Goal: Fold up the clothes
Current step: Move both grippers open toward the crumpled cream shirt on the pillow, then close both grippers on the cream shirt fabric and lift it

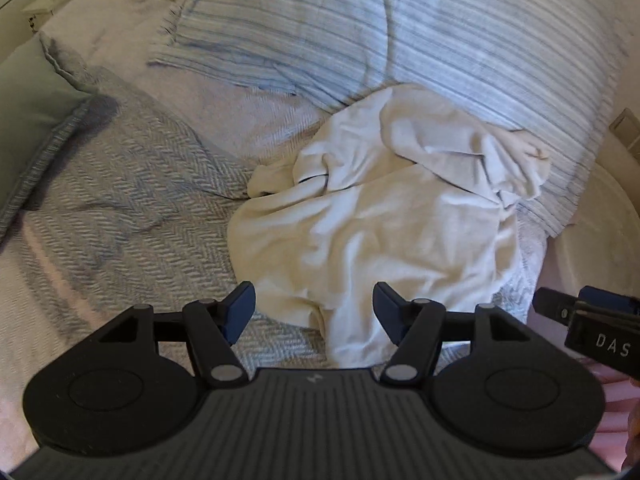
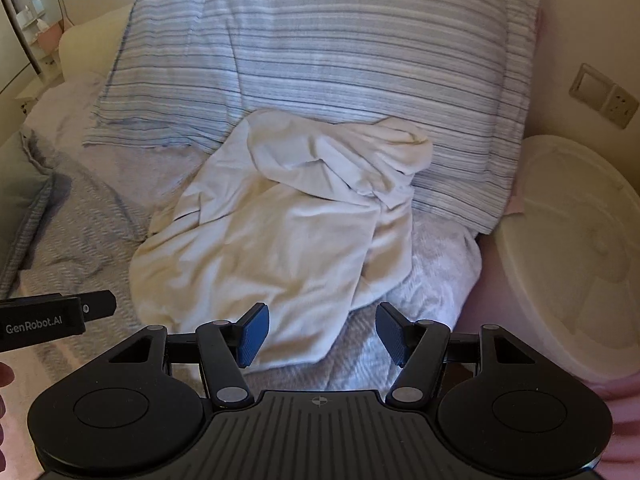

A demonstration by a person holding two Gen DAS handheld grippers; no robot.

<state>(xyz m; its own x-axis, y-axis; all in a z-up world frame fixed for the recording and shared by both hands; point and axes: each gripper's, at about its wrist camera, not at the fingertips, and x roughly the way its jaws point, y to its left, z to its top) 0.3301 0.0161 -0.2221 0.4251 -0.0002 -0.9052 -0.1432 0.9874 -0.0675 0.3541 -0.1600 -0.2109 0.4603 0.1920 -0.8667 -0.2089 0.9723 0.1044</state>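
A crumpled white garment (image 1: pixel 372 216) lies in a heap on the bed, its far part resting against a blue-striped pillow (image 1: pixel 400 28). My left gripper (image 1: pixel 314 314) hangs open just above the garment's near edge, nothing between its fingers. In the right wrist view the same white garment (image 2: pixel 280 220) fills the middle, and my right gripper (image 2: pixel 320 332) stands open over its near hem, pads apart from the cloth. The right gripper's tip (image 1: pixel 560 308) shows at the left view's right edge; the left gripper's tip (image 2: pixel 96 304) shows at the right view's left edge.
The bed has a grey herringbone blanket (image 1: pixel 120 200) on the left and a white textured cover (image 2: pixel 432 272) under the garment. A round white container (image 2: pixel 572 248) stands off the bed's right side, below a wall socket (image 2: pixel 604 94). A grey-green pillow (image 1: pixel 28 112) lies far left.
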